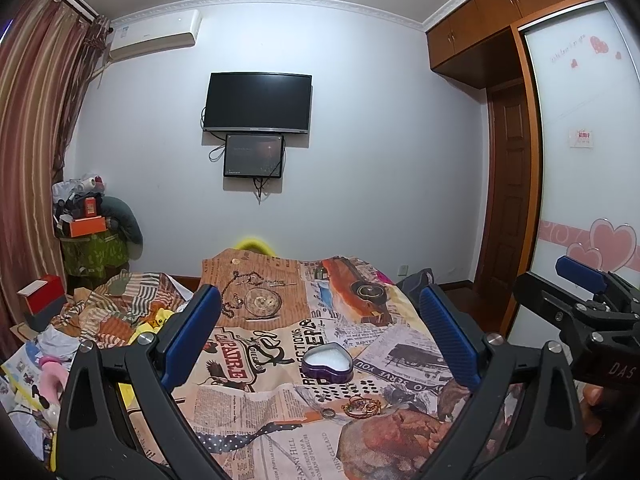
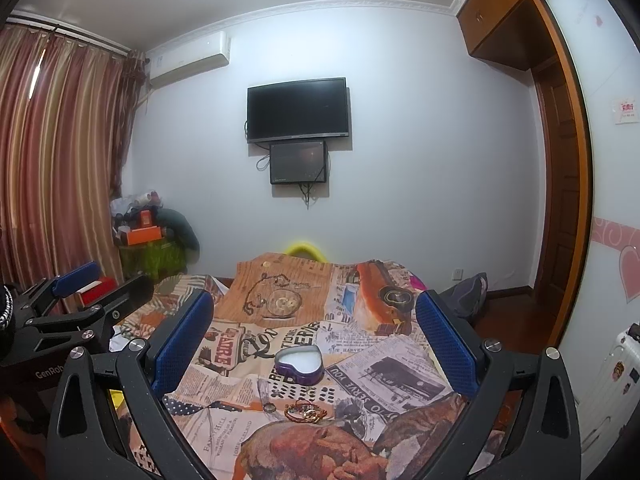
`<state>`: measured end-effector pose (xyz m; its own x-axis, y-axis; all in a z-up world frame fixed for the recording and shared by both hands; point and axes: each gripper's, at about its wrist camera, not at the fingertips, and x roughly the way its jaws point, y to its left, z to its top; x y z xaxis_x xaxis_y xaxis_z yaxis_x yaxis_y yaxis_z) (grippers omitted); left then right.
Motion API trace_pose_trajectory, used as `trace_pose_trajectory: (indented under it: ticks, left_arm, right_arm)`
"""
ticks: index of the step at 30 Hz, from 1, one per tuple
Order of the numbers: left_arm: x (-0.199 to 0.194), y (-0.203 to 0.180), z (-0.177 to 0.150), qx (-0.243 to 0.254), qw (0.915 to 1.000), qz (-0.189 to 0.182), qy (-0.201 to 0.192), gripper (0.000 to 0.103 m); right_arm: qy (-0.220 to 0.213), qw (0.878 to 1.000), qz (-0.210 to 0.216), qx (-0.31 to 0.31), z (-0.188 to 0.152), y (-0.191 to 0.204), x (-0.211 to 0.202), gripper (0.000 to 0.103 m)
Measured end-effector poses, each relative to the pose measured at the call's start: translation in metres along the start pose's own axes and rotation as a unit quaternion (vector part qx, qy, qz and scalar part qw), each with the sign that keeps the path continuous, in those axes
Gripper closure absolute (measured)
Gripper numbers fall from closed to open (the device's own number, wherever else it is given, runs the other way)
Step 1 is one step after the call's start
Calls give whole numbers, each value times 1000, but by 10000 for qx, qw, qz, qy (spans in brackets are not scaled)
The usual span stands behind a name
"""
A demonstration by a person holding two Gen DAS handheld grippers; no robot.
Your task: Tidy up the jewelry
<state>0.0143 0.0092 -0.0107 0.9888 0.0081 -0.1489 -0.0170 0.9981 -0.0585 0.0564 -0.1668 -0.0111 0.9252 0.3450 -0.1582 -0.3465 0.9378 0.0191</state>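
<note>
A purple heart-shaped tin with a white lining sits open on the newspaper-print cloth; it also shows in the right wrist view. In front of it lie a small heap of gold bracelets and a silver ring. My left gripper is open and empty, hovering above and behind the tin. My right gripper is open and empty too, held beside the left one; it shows at the right edge of the left wrist view.
The cloth covers a table. Left of it lie striped fabric, a red box and clutter. A curtain hangs at left. A TV is on the far wall, a wardrobe at right, a white suitcase beside it.
</note>
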Motion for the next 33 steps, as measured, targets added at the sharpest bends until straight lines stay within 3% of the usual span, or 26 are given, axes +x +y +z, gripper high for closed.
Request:
trace_pose_trajectory:
  ticks: [33]
  left_arm:
    - [3,2,-1,-23,10000,-18,34,3]
  right_arm:
    - [32,10000,-4,-6,3,0,1,3]
